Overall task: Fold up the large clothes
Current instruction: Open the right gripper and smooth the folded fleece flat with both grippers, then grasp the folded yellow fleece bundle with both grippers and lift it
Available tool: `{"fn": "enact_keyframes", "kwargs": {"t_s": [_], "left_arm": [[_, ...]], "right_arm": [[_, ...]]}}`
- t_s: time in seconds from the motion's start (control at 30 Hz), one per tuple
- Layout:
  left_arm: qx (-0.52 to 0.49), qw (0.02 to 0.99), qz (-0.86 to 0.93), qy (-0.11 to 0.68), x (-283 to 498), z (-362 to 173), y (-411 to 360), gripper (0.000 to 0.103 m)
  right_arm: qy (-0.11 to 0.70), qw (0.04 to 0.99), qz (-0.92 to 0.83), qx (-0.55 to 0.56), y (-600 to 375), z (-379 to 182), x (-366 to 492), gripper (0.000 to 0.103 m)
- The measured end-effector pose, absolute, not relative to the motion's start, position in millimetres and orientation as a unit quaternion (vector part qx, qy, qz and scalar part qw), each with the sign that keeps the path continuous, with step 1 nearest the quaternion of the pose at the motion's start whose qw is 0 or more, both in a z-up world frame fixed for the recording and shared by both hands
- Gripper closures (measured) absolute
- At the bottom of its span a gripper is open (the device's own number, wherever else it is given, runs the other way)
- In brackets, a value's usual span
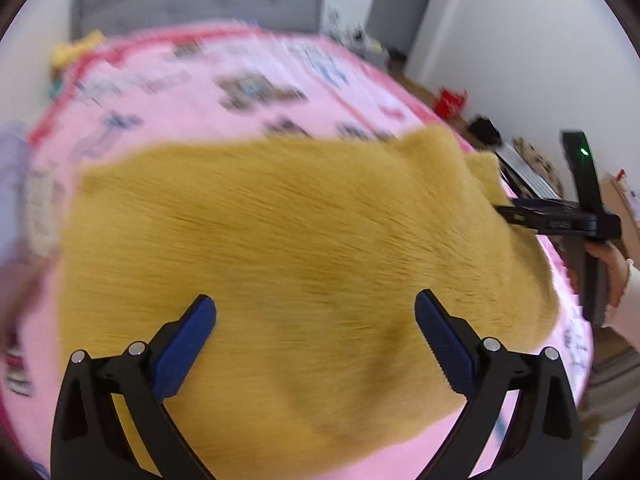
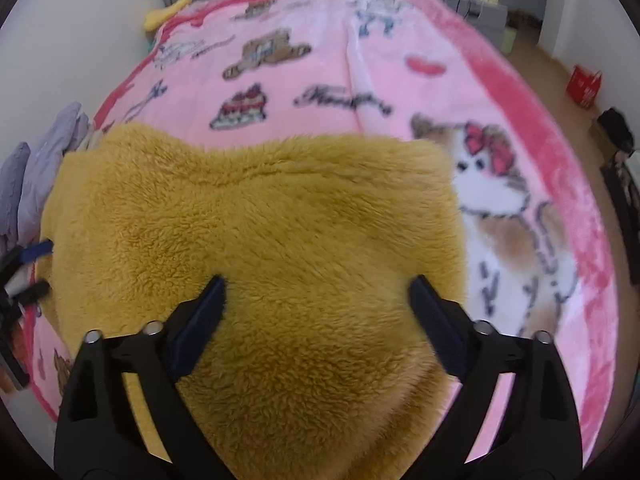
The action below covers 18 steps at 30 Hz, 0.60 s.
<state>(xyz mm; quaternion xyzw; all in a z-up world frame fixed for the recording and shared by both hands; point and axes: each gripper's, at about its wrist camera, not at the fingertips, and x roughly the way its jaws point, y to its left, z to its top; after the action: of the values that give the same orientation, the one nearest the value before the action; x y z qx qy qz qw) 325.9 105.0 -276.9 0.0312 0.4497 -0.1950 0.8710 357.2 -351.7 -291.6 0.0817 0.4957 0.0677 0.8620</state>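
A mustard-yellow fleece garment (image 1: 304,248) lies spread on a pink patterned blanket (image 1: 224,120) that covers the bed. My left gripper (image 1: 316,312) hovers over the garment with its blue-padded jaws wide apart and nothing pinched. In the right wrist view the same fleece garment (image 2: 256,232) fills the middle, and my right gripper (image 2: 316,292) stands open above it, pads apart from the pile. The right gripper's black body (image 1: 560,220) shows at the garment's right edge in the left wrist view, held by a hand (image 1: 612,276). The left gripper (image 2: 28,268) peeks in at the garment's left edge.
A grey headboard (image 1: 200,4) stands at the bed's far end, with a yellow item (image 2: 166,12) near it. Lilac cloth (image 2: 44,160) hangs at the left side. On the wooden floor to the right are a red bag (image 2: 584,86) and dark objects (image 2: 616,128).
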Motion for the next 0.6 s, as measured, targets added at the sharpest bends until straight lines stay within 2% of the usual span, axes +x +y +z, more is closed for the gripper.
{"fn": "enact_keyframes", "kwargs": {"t_s": [0.07,0.17,0.4,0.6], "left_arm": [[0.051,0.884,-0.167,0.434,321.8,-273.8,133.1,0.005],[0.044,0.879,-0.130,0.457,328.0,-282.6,187.9,0.005],[-0.135,0.825,-0.190,0.515,372.8,-324.0,281.8,0.005],[-0.261,0.752,-0.245,0.554,418.9,-383.0,300.9,0.005]], "right_arm": [[0.460,0.882,0.061,0.081,-355.6,-276.9,341.0,0.008],[0.433,0.896,0.048,0.086,-361.4,-263.4,314.8,0.008],[0.430,0.900,-0.008,0.072,-354.8,-253.0,282.0,0.008],[0.453,0.884,-0.034,0.110,-343.3,-254.6,281.5,0.008]]}}
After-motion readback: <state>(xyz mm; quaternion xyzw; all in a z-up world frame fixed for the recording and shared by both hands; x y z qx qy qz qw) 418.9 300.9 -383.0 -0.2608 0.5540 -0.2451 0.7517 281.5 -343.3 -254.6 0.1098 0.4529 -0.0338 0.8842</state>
